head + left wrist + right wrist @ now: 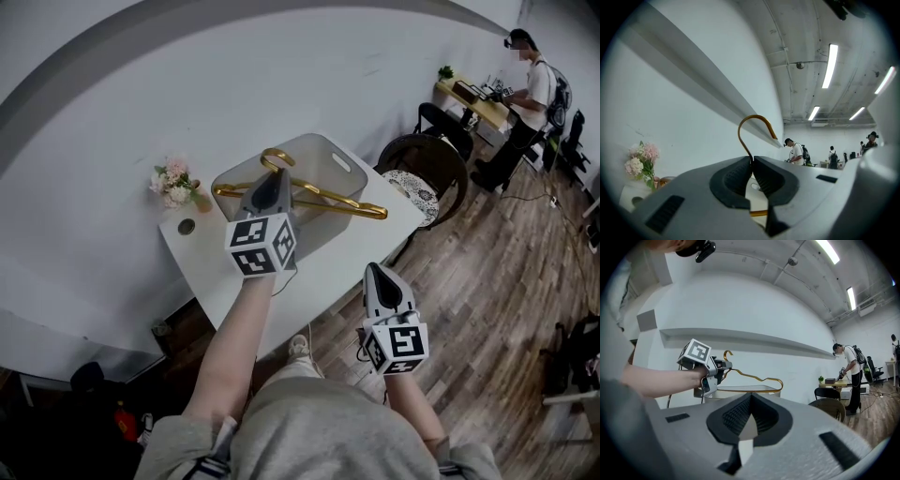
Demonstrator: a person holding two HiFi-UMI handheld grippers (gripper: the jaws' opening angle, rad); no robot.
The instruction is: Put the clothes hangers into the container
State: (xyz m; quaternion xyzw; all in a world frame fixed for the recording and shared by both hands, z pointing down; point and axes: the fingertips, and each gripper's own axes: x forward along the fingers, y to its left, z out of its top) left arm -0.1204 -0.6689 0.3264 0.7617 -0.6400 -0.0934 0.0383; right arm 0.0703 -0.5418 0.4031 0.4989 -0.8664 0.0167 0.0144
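My left gripper point(269, 184) is shut on the neck of a gold clothes hanger point(339, 202), just below its hook point(753, 120). It holds the hanger in the air over the translucent grey container point(349, 161) on the white table point(314, 277). The hanger's long bar reaches out to the right above the container's opening. In the right gripper view the left gripper point(710, 369) with the hanger point(754, 377) hangs above the container point(740, 390). My right gripper point(376, 271) stays low, off the table's front right edge, shut with nothing between its pads point(751, 397).
A small vase of pink flowers point(174, 185) and a little round object point(187, 226) sit at the table's far left corner. A dark round chair point(427, 165) stands right of the table. A person point(527, 92) works at a desk far back right. The floor is wood.
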